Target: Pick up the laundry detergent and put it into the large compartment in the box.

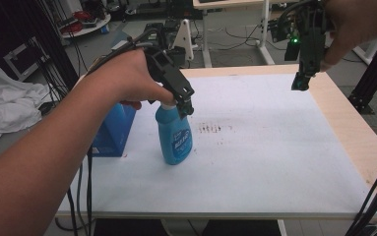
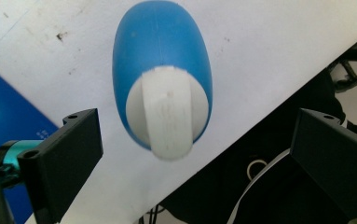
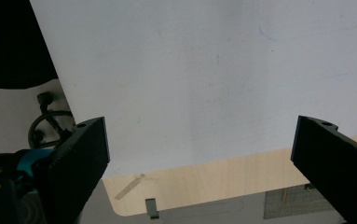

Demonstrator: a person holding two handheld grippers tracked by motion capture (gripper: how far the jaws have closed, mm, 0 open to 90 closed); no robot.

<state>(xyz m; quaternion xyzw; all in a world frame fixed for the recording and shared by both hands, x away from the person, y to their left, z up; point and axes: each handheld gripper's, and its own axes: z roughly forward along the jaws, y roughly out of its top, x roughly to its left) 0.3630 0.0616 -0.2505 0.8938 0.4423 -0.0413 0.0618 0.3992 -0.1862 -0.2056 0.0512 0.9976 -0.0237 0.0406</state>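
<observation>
Blue translucent plastic forms the body of the spray bottle (image 1: 175, 137), which stands upright on the white table sheet (image 1: 274, 147) directly below the left gripper (image 1: 185, 102). In the left gripper view the white spray head (image 2: 169, 114) sits between the two black jaws, which stand wide apart with clear space on both sides; nothing is held. The right gripper (image 1: 300, 81) hangs high over the far right of the sheet, well apart from the bottle, its jaws likewise spread wide and empty in the right gripper view.

Handling, as a judgement:
- The bottle is probably rigid enough to resist a firm squeeze at the neck, while the wider body may flex and its smooth wall may slip.
- Weight depends on the liquid level, which cannot be read from these frames; a full bottle would be bottom-heavy and swing if lifted by the head.
- The best hold appears to be the narrow neck just under the spray head, where the jaws can close beneath the shoulder of the head.

Limits of view:
- The trigger and nozzle direction are hidden under the gripper and hand in the high view.
- The label text is too small to read.
- A dark blue box (image 1: 111, 130) stands just beside the bottle on the gripper's hand side, partly hidden behind the forearm; contact between the two cannot be determined.
</observation>
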